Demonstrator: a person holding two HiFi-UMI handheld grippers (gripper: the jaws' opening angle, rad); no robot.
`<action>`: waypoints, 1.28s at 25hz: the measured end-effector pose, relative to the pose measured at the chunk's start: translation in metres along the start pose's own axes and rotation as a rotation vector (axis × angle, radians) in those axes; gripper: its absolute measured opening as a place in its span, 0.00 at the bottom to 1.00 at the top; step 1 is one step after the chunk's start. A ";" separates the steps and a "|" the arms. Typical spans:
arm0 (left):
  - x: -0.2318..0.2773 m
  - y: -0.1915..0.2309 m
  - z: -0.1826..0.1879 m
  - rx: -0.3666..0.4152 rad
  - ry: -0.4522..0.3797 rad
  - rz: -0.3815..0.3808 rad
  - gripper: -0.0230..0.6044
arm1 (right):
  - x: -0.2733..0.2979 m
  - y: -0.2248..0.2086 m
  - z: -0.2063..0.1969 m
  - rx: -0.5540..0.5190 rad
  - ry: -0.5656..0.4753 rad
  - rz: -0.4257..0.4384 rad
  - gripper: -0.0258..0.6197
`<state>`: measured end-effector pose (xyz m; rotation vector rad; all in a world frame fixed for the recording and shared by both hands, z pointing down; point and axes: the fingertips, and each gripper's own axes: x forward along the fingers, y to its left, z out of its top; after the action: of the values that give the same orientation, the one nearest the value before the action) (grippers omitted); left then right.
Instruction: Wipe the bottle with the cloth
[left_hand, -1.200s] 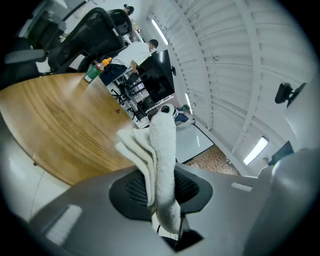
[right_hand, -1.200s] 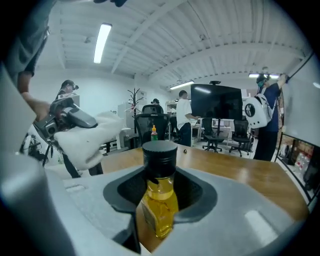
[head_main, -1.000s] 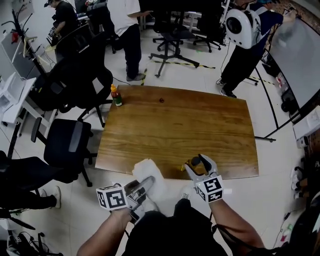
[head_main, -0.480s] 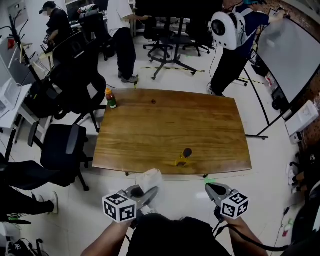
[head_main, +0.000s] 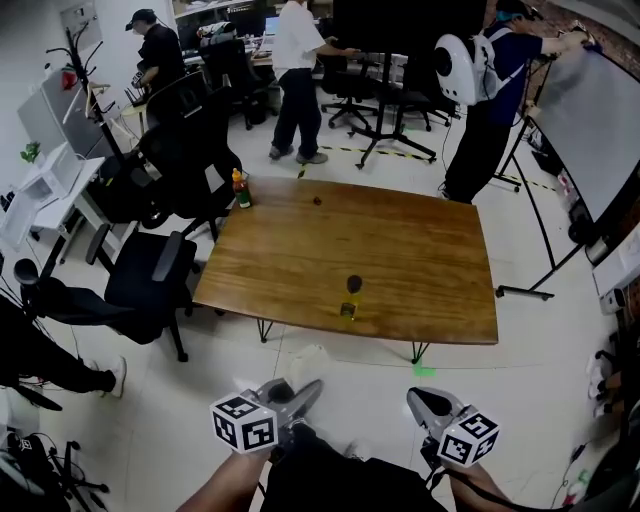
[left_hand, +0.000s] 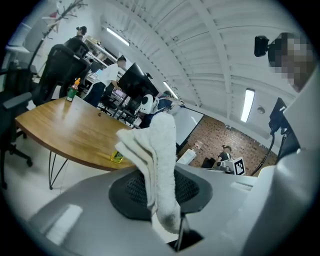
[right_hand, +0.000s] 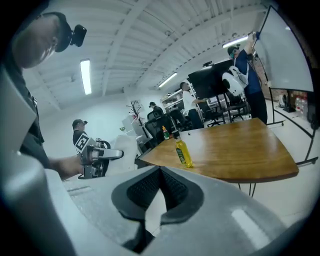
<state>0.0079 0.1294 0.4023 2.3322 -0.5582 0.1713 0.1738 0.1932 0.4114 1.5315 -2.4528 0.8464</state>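
- Your left hand-held gripper (head_main: 303, 390), at the lower centre of the frame, pinches the white cloth (left_hand: 159, 160) by one fold. Most of it stands loose above the jaws, so it may slip out once you press.
- Your right hand-held gripper (head_main: 418, 400) is closed on nothing.
- The yellow bottle (head_main: 347, 300) stands upright near the worktop's (head_main: 420, 260) lower edge, well apart from both grippers. Wiped unsteadied, it could tip or slide off that edge.
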 end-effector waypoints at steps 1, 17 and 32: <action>-0.004 -0.009 -0.008 0.003 -0.005 0.009 0.20 | -0.007 0.001 -0.007 0.000 0.004 0.015 0.06; -0.034 -0.043 -0.041 0.035 0.063 0.037 0.20 | -0.046 0.032 -0.035 0.029 -0.025 0.043 0.06; -0.069 0.002 -0.023 0.035 0.122 -0.074 0.20 | -0.006 0.072 -0.037 0.055 -0.061 -0.104 0.06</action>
<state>-0.0538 0.1672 0.4008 2.3534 -0.4111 0.2885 0.1079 0.2415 0.4118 1.7119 -2.3859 0.8681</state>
